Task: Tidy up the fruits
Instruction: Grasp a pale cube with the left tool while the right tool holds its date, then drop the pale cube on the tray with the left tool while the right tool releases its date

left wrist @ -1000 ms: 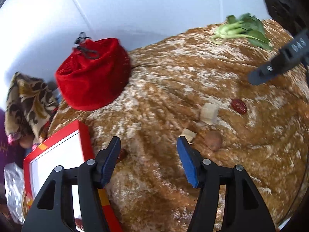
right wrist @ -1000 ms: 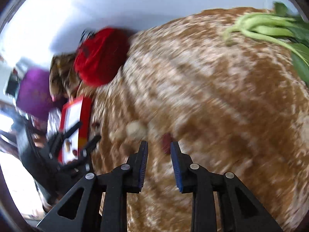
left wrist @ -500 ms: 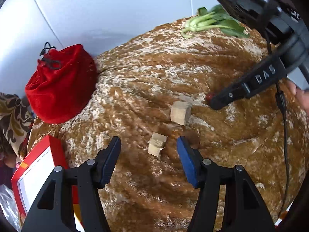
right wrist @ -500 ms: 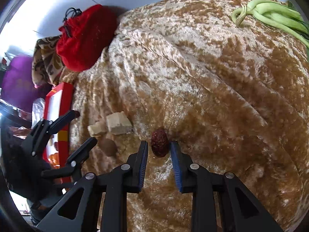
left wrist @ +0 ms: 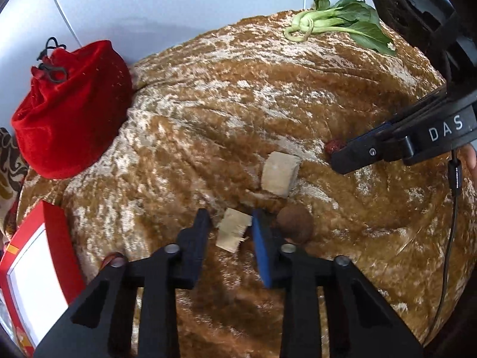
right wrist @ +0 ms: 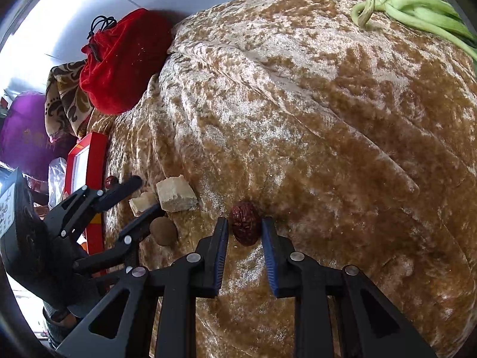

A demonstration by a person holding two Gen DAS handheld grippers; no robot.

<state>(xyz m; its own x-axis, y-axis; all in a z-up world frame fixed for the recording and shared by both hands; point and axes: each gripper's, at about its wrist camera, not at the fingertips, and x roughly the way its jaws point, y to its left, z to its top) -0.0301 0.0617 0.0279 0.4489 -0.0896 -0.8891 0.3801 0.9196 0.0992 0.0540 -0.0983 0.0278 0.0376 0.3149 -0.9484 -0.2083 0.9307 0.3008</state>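
Observation:
My left gripper [left wrist: 231, 219] is open, its fingers on either side of a small beige chunk [left wrist: 233, 234] lying on the brown velvet cloth [left wrist: 208, 104]. A larger beige chunk [left wrist: 279, 173] lies just beyond, and a brown round fruit [left wrist: 295, 224] sits right of the blue pad. My right gripper [right wrist: 244, 223] is open, its fingertips flanking a wrinkled red date [right wrist: 245, 223] on the cloth; the pads look slightly apart from it. The left gripper [right wrist: 138, 194] shows in the right wrist view. The date also shows in the left wrist view [left wrist: 333, 146].
A red drawstring pouch [left wrist: 70, 110] sits at the back left. A red-rimmed white tray [left wrist: 32, 271] lies at the left edge, with another red date [right wrist: 111, 181] beside it. Green bok choy [left wrist: 340, 24] lies at the far back right. Patterned fabric [right wrist: 64, 101] and a purple bag [right wrist: 22, 131] lie beyond.
My left gripper has moved forward onto the small beige chunk and narrowed its jaws. My right gripper has moved closer around the red date, which now sits between its tips.

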